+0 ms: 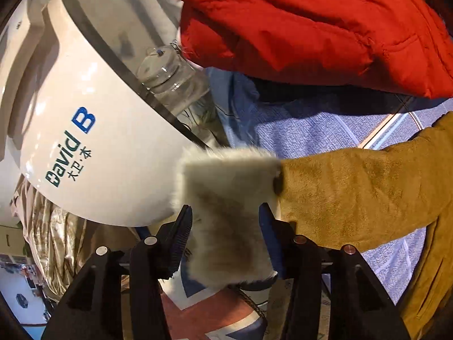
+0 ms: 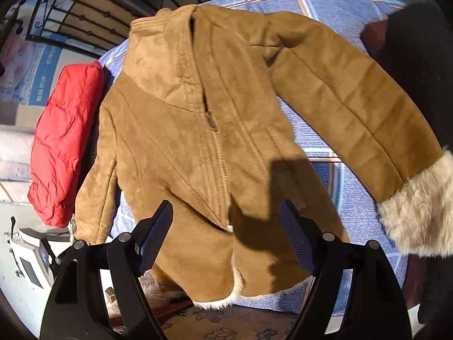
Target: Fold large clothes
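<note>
A tan suede jacket (image 2: 198, 113) lies spread out, zip side up, on a blue checked bedspread (image 2: 354, 2). Its right sleeve stretches out to a cream fur cuff (image 2: 419, 212). In the left wrist view that fur cuff (image 1: 226, 184) sits between the fingers of my left gripper (image 1: 225, 206), with the tan sleeve (image 1: 354, 192) running off to the right. The jaws stand apart at about the cuff's full thickness; the fur brushes both pads and does not look pinched. My right gripper (image 2: 226, 206) hovers open over the jacket's lower front, with nothing between its fingers.
A red puffer jacket (image 2: 62, 141) lies bunched on the bed beside the tan one, also seen in the left wrist view (image 1: 311, 28). A white rounded object lettered "David B" (image 1: 99, 141) and a glass jar (image 1: 175, 85) stand at the bedside. An iron headboard (image 2: 85, 22) rises behind.
</note>
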Demonstrator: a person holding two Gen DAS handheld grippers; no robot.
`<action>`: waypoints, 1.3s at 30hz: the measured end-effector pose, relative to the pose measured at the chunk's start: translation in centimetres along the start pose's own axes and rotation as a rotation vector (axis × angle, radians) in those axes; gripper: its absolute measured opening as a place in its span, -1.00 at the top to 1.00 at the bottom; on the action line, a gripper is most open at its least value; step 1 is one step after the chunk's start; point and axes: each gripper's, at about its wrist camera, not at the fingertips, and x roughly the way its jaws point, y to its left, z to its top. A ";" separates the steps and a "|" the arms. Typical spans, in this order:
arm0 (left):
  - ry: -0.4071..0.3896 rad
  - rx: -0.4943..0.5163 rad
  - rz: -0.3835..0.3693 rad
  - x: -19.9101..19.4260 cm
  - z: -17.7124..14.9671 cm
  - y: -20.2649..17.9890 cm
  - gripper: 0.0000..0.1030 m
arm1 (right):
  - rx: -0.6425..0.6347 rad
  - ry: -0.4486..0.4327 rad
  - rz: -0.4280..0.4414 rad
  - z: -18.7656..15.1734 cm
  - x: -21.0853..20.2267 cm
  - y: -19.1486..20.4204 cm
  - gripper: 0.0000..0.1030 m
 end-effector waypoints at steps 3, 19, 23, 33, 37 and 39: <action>-0.151 -0.016 0.014 -3.5 0.5 0.4 -0.18 | 0.048 -0.017 -0.031 0.2 -0.7 -2.3 -0.51; -0.211 0.262 -0.362 -11.1 -0.2 -14.1 -0.60 | 0.220 -0.148 -0.414 0.5 -8.0 -15.6 -0.51; -0.184 0.335 -0.380 -11.3 -1.4 -16.9 -0.60 | 0.047 -0.166 -0.541 -0.3 -6.1 -14.1 -0.52; -0.148 0.398 -0.431 -11.9 -2.6 -20.3 -0.60 | -0.139 -0.172 -0.419 -0.9 -8.3 -8.8 0.85; -0.145 0.432 -0.434 -12.0 -3.2 -21.1 -0.60 | -0.164 -0.278 -0.307 0.0 -12.9 -5.4 0.87; -0.145 0.442 -0.439 -12.1 -3.3 -21.5 -0.60 | -0.215 -0.354 -0.290 1.2 -15.9 -3.2 0.88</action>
